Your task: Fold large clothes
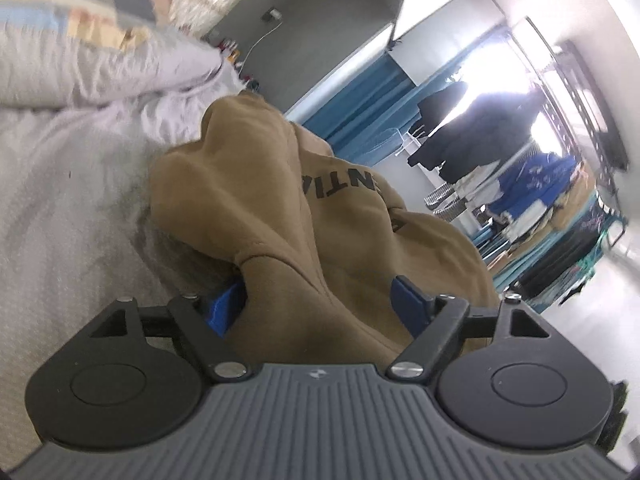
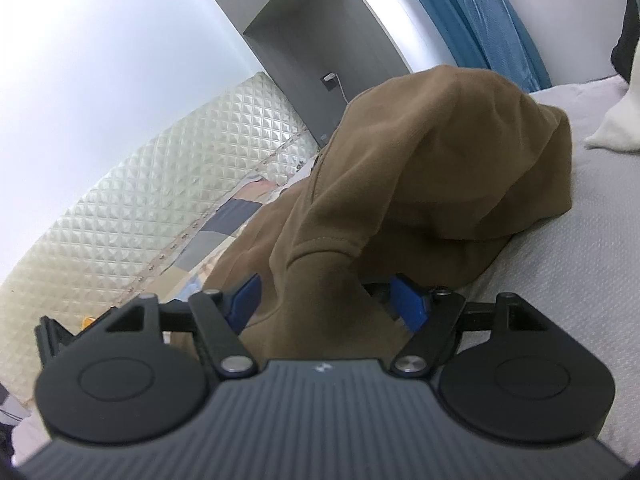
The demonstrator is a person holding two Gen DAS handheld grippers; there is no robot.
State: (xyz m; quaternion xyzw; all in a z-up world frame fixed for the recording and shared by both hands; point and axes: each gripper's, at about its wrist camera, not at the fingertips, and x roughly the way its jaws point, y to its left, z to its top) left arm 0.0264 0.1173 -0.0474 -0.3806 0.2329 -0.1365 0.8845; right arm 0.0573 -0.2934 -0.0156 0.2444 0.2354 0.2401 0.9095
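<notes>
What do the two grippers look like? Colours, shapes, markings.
Both match. The left gripper and right gripper each have a grey ribbed body with a small centre logo, two round black discs, black linkage arms with silver pins, and blue fingers. No cables or sleeves show.

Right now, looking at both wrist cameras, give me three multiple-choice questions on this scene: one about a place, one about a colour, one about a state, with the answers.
1. Where does the sweatshirt lie?
A. on the grey bed cover
B. on a clothes rack
C. on the floor

2. What colour is the sweatshirt?
A. blue
B. brown
C. white

3. How do the jaws of the left gripper and the right gripper stand?
A. both clamped flat on the cloth
B. only the right one apart
C. both apart, with cloth between them

Answers: 1 A, the cover shows under and around it; 2 B, brown in both views; 3 C, each view shows the blue pads spread wide either side of a fold.
</notes>
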